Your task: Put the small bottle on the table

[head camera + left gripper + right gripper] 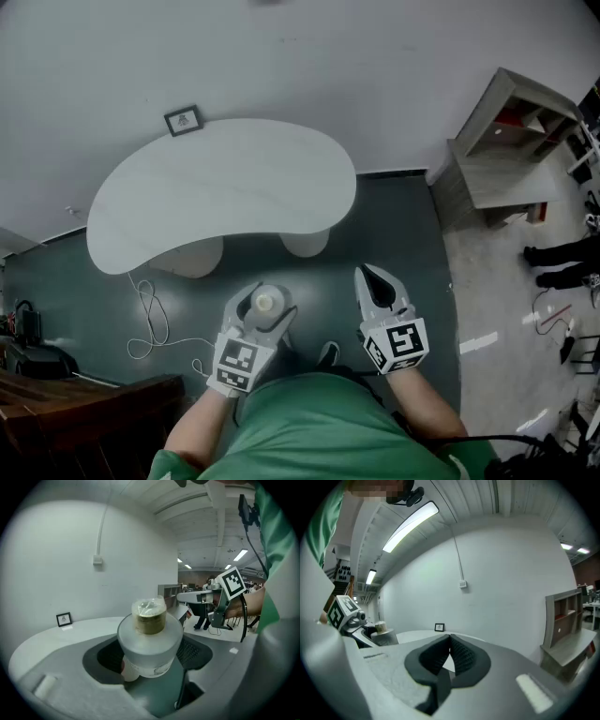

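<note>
White kidney-shaped surface (225, 187) against wall, bare top apart from small picture frame (184, 120) at far edge. Grey shelf unit (506, 141) off to right. Left hand-held gripper (264, 309) over dark floor (394, 216), short of surface's near edge, jaws spread wide and clamped on small bottle (150, 639). Bottle upright, frosted body, gold cap in clear wrap, not on surface. Right hand-held gripper (370, 277) beside it, jaws together, nothing between them.

Frosted small bottle (149, 644); matt table (225, 187)
</note>
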Demonstrator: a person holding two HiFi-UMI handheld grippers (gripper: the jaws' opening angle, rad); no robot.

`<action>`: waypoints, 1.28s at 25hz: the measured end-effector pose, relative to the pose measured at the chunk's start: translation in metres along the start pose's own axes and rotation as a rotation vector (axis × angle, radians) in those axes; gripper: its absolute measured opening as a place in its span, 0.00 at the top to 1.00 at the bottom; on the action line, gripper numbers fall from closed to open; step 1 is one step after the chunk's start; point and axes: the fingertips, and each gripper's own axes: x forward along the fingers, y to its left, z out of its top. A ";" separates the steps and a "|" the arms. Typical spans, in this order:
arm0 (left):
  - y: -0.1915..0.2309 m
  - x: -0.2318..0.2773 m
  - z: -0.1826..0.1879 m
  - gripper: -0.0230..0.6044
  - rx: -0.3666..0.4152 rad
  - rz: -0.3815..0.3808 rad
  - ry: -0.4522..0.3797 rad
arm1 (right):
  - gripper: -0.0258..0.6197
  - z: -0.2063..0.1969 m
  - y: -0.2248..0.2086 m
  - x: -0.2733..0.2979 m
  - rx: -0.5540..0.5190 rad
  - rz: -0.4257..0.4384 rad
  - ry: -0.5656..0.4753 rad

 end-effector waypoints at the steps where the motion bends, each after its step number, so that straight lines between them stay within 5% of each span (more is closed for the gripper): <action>1: 0.000 0.001 0.002 0.42 0.001 -0.001 -0.004 | 0.96 -0.001 0.000 0.001 -0.005 -0.001 0.000; 18: 0.007 0.006 0.021 0.42 -0.042 0.032 -0.054 | 0.96 0.003 -0.021 -0.016 0.019 -0.032 -0.001; 32: 0.104 0.070 0.032 0.42 -0.063 -0.025 -0.070 | 0.96 0.012 -0.051 0.053 0.016 -0.174 0.045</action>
